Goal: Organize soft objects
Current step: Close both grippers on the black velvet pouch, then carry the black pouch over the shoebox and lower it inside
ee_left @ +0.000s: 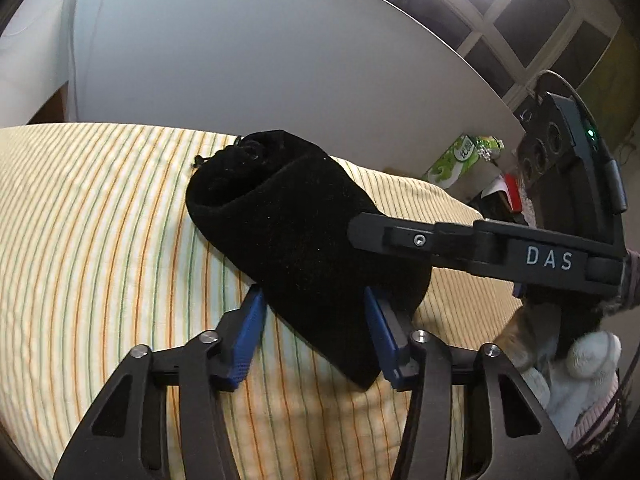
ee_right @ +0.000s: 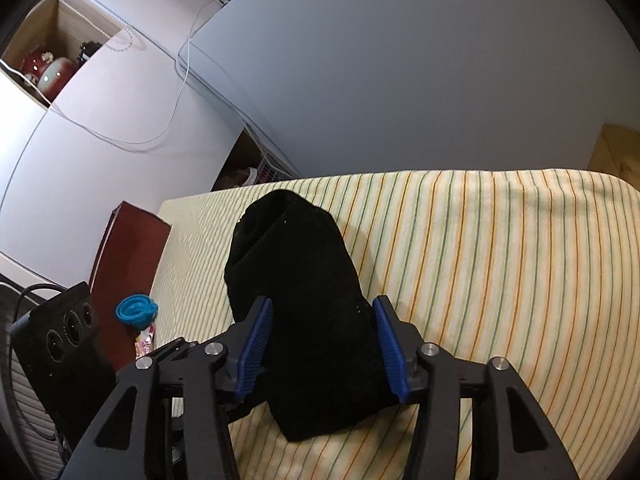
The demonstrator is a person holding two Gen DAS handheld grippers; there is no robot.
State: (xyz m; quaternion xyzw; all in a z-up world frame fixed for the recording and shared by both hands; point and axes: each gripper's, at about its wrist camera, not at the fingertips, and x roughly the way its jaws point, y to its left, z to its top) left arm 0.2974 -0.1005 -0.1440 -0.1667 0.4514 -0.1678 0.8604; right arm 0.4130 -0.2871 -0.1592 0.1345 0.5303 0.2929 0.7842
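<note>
Left wrist view: black pouch (ee_left: pixel 296 240) on striped bed (ee_left: pixel 100 240), left claw (ee_left: pixel 314 332) and right claw (ee_right: pixel 322 344) each clenched on its near end; step in hand, grasp; next, likely lift together.

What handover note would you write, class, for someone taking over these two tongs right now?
Left tongs: closed on a near corner of the black pouch.
Right tongs: closed across the pouch's near end.
Pouch: lying on the striped sheet, drawstring end farthest from the tongs.
Done: both grips set.
Left: lift the pouch and put it away; the destination is not visible.
</note>
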